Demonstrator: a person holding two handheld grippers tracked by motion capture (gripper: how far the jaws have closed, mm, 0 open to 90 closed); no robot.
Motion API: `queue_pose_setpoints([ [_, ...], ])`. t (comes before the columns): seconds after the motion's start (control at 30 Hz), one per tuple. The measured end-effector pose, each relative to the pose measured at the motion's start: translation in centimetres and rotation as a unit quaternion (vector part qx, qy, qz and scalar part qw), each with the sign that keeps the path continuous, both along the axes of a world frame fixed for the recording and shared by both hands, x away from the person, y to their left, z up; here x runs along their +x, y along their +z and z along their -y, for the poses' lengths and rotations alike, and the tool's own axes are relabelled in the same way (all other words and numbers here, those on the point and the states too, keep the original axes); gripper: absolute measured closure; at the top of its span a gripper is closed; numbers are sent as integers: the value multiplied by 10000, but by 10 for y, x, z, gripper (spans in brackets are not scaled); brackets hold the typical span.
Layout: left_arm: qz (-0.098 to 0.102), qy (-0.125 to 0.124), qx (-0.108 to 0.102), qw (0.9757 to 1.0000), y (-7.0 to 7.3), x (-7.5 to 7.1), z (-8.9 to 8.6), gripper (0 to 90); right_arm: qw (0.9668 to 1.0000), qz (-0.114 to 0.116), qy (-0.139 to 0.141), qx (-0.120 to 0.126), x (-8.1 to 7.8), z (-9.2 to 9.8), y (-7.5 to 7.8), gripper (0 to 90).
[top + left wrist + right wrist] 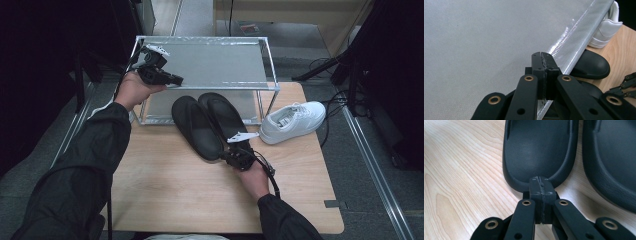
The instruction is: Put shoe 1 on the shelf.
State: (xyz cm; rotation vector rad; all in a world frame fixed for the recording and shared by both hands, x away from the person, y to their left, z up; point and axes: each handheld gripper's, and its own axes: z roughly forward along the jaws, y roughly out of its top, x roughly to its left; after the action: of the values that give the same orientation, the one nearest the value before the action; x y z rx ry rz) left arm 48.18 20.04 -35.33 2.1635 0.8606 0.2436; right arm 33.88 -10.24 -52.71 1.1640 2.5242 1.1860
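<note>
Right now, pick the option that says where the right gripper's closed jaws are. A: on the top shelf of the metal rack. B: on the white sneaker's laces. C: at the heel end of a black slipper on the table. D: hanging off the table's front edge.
C: the right gripper has its jaws together at the rounded heel rim of the black slipper, which lies flat on the wooden table beside its pair.

I see my dark long sleeves [85,170] and matte black grippers, brass-coloured rivets [526,202], white top plates [242,136].
</note>
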Motion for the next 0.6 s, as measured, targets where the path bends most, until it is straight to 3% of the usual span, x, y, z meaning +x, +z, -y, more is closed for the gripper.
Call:
queue_pose_setpoints([
  [0.2, 88, -26, 94, 9999, 0, -1, 2, 900, 10000, -16, -25, 90, 6, -8, -1, 900],
  [0.6, -138, 150, -42, 9998, -1, 1, 1, 900, 9998, -65, -67, 155, 11, -33, 2, 900],
])
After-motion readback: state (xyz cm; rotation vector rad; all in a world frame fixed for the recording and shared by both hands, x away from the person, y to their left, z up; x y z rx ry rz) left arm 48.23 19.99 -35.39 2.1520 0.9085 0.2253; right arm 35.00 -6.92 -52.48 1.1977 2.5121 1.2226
